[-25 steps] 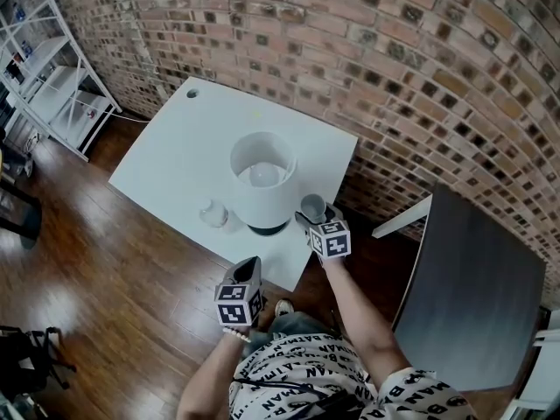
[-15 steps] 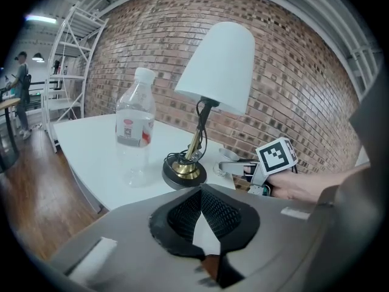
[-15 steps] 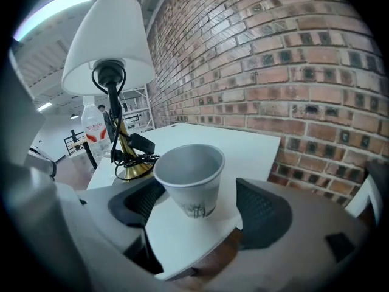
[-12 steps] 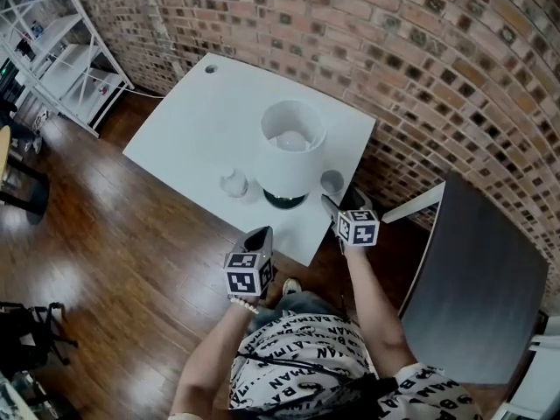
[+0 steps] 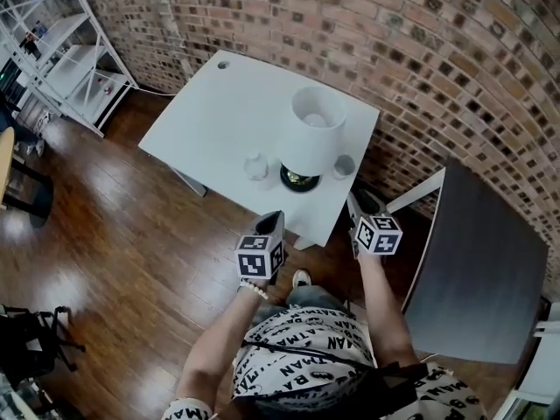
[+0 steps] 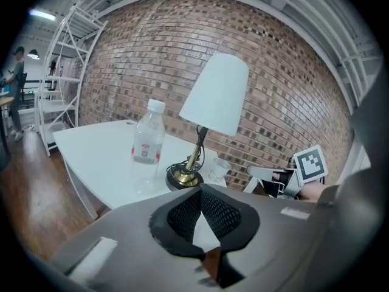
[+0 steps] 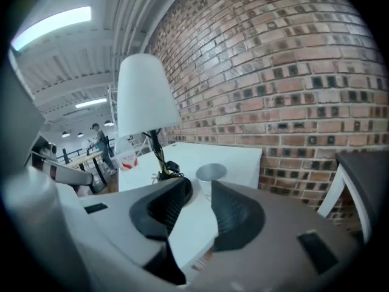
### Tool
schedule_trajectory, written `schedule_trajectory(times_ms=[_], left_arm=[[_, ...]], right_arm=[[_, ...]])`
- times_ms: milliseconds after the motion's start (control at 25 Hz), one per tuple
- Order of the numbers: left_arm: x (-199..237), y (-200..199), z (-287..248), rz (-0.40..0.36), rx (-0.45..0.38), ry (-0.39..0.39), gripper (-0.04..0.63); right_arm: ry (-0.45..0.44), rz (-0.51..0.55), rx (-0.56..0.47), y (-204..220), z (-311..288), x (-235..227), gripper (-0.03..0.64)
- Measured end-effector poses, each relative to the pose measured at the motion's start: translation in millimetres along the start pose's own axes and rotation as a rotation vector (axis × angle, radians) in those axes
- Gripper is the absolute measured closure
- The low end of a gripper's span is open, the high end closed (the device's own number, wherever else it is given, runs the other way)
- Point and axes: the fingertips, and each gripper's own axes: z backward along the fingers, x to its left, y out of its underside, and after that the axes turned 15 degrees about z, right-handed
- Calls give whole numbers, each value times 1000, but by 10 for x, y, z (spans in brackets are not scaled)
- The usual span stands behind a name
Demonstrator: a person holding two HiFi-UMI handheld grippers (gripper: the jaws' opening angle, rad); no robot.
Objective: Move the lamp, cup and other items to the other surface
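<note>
On the white table stand a white-shaded lamp with a brass base, a clear water bottle to its left and a small paper cup to its right. My left gripper hangs off the table's near edge, shut and empty; its view shows the lamp, bottle and cup ahead. My right gripper is off the table's near right corner, short of the cup. Its jaws have just been closing, a narrow gap still shows, and nothing is between them.
A dark grey table stands to the right, near the brick wall. A white shelving rack is at the far left on the wooden floor. A person stands far off in the left gripper view.
Both grippers have drawn back from the table toward my body. The right one was beside the cup and is now off the table's corner. The cup, lamp and bottle stayed in place.
</note>
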Motion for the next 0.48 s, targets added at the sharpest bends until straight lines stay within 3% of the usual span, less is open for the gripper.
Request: schedule_trajectory(times_ms=[40, 80, 240, 480], left_arm=[[-14, -16, 41, -4, -3, 10, 594], [-29, -22, 84, -8, -4, 19, 594], [-50, 14, 316, -21, -6, 56, 594], [-104, -18, 706, -18, -24, 122, 594]], right_arm=[[0, -9, -20, -55, 54, 79, 510], [-2, -17, -40, -103, 114, 167, 589], [-35, -93, -100, -197, 399, 583, 607], [-2, -90, -58, -181, 796, 1007, 607]])
